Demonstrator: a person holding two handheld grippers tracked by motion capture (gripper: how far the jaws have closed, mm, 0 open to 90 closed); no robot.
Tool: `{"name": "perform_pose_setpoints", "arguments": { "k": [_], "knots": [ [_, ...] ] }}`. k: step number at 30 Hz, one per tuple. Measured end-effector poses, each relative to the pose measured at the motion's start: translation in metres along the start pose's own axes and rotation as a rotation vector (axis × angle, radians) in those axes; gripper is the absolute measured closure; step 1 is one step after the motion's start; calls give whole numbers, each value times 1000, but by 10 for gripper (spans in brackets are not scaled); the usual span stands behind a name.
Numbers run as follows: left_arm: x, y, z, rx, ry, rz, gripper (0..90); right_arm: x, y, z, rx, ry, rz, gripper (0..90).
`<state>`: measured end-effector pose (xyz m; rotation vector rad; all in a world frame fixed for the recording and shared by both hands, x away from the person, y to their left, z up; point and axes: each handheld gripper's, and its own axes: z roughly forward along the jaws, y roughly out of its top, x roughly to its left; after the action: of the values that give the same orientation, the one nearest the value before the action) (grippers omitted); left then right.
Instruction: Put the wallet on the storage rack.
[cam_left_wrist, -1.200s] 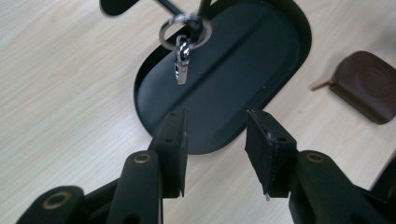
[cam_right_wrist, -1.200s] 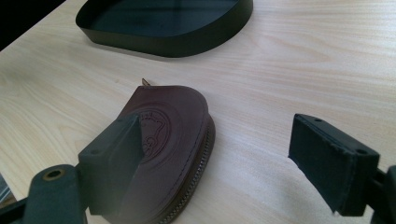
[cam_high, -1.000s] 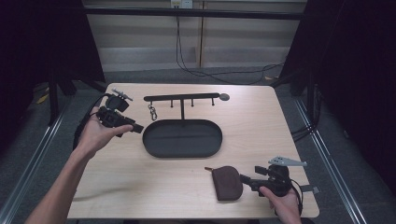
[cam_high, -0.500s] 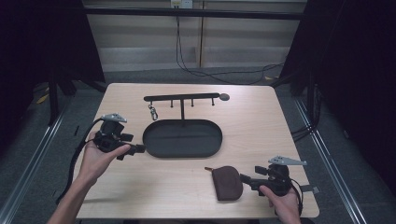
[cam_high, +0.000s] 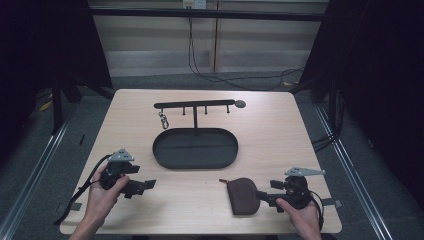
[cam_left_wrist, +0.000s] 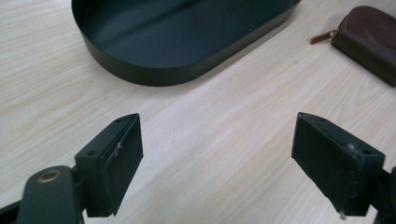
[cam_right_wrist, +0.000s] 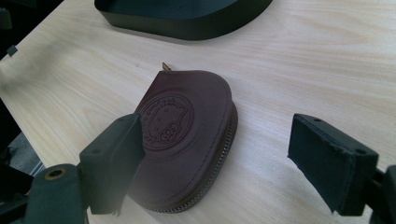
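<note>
A brown zip pouch (cam_high: 242, 196) with an embossed round emblem lies flat near the table's front right. My right gripper (cam_high: 261, 196) is open; the pouch (cam_right_wrist: 187, 135) sits low between its spread jaws, closer to the left one, and neither pad presses on it. At the front left my left gripper (cam_high: 143, 186) hovers low over bare wood. Its jaws have just been opening and stand wide apart in the left gripper view (cam_left_wrist: 217, 158) with nothing between them. Beyond them sit the black oval tray (cam_left_wrist: 140, 74) and the pouch (cam_left_wrist: 369, 39).
The black oval tray (cam_high: 160, 157) lies mid-table with nothing in it. Behind it stands a black hook rack (cam_high: 195, 105), with a small metal clip (cam_high: 163, 120) hanging at its left end. The light wooden table (cam_high: 280, 140) ends close in front of both hands.
My left hand has come from the rack's left end back down to the table's front left, and its jaws have spread. The right hand and the pouch have not moved.
</note>
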<state>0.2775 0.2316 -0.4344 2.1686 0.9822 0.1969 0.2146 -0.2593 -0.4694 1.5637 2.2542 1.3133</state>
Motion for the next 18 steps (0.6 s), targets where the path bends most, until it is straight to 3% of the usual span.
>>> {"name": "perform_pose_setpoints", "arguments": {
  "k": [5, 7, 9, 13, 18],
  "knots": [
    [-9, -21, -5, -47, 31, -26, 163, 0, 3, -2, -14, -6, 8, 184],
    [-12, -30, -5, -49, 64, -19, 163, 0, 6, -2, -6, -4, 3, 189],
    [-10, -39, -3, -55, 18, -62, 163, 0, 10, -2, 4, -3, 8, 194],
    [-8, -47, 0, -67, 29, -57, 164, 0, 15, 0, 31, -15, 5, 207],
    [-3, -49, 6, -76, 3, -107, 165, 8, 22, 4, 76, -11, -41, 285]
  ]
}}
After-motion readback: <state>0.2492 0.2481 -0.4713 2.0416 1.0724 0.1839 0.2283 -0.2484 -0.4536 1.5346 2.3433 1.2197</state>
